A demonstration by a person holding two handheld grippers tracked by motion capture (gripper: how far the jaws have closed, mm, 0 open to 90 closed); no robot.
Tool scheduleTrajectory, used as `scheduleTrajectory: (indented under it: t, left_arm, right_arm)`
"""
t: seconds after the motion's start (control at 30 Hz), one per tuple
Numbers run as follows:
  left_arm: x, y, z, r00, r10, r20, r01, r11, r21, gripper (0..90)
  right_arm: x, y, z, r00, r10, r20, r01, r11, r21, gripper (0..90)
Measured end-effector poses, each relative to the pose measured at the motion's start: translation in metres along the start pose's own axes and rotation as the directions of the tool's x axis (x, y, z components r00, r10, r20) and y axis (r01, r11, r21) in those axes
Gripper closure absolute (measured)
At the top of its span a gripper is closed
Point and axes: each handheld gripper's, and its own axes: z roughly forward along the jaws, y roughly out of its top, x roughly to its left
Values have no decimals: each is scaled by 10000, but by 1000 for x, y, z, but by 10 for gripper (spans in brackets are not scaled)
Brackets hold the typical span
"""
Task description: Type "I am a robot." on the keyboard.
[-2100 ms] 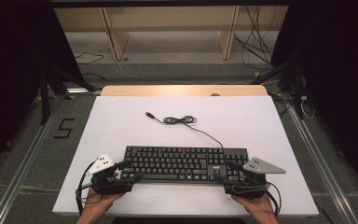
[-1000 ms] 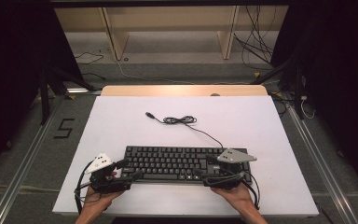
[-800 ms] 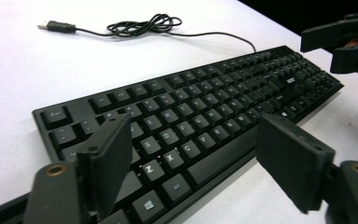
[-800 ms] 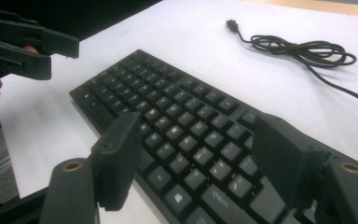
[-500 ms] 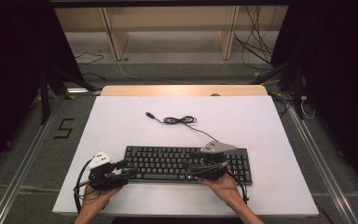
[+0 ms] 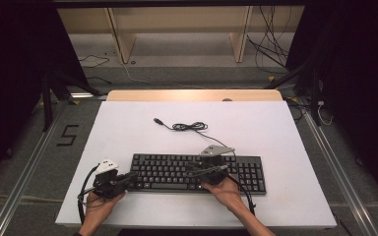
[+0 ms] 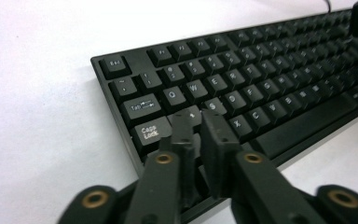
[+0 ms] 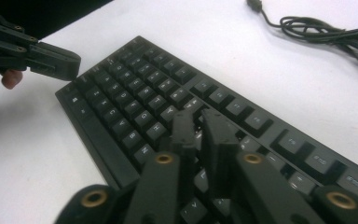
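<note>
Hovering both closed, empty claws over the keyboard (image 6: 197, 172): left gripper (image 6: 130, 175) at its left end, right gripper (image 6: 193, 169) mid-keys; pressing carelessly may hit two keys together.

White legends can be read on the keys of the black keyboard (image 7: 242, 88) in the left gripper view. "Esc" is printed on the key at the upper left corner, "Tab" with two arrows on a wider key below it, and "Caps Lock" on the key beneath that. The letters Q, W and C are made out on nearby keys; the other legends are too blurred to be read. In the high view, a large dark "5" (image 6: 68, 135) is marked on the grey floor left of the surface.
</note>
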Motion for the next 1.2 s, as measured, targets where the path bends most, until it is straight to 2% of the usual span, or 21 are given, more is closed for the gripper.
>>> scheduleTrajectory:
  t: [0.07,0.33,0.6,1.2]
  left_arm:
    - [0,0,2,10000,56,-39,-56,9999,113,887]
    - [3,0,6,10000,56,38,-57,9991,431,889]
    - [4,0,7,10000,3,72,-7,9987,514,889]
    - [5,0,8,10000,-35,69,31,9984,573,889]
  right_arm:
    - [0,1,5,10000,-10,30,9,10000,87,900]
    - [1,4,24,9994,16,345,-37,9982,604,900]
    - [1,5,35,9988,-21,491,-21,9962,871,900]
    - [-1,3,42,9984,15,569,-76,9942,1074,900]
